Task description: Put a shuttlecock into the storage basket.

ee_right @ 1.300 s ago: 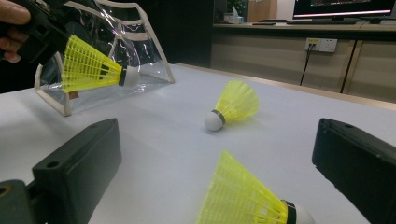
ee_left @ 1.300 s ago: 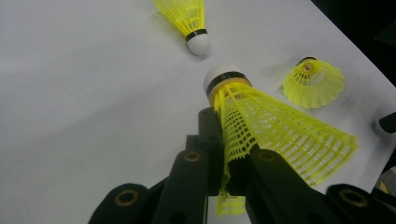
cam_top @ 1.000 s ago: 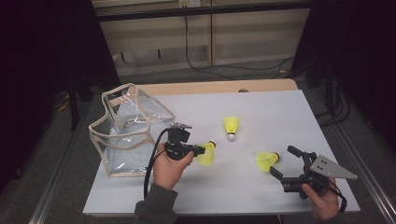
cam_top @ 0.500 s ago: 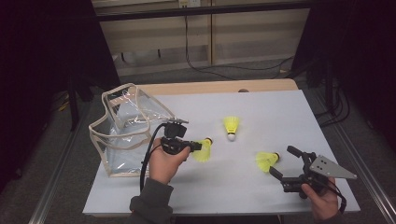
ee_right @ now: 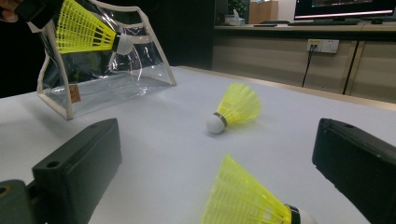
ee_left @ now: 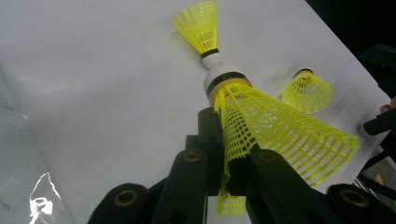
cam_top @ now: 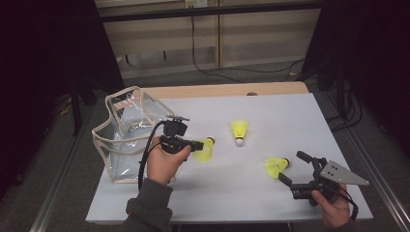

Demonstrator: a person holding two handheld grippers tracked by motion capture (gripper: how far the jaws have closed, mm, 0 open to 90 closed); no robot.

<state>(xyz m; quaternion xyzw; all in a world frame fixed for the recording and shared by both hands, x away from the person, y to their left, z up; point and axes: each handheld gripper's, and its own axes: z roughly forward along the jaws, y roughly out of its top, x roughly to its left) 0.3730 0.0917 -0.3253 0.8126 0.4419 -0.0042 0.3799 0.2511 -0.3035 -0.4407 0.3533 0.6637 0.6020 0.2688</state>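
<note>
Clearly lifted, left tool (cam_top: 199, 144) clamps a yellow shuttlecock (cam_top: 205, 150).

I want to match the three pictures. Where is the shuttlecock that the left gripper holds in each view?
High view: the held shuttlecock is left of centre, beside the bag, at the left gripper.
Left gripper view: centre to right, its skirt pinched between the black jaws.
Right gripper view: top left corner, in front of the bag.
Shared landmark: the far shuttlecock lying on the table.
</note>
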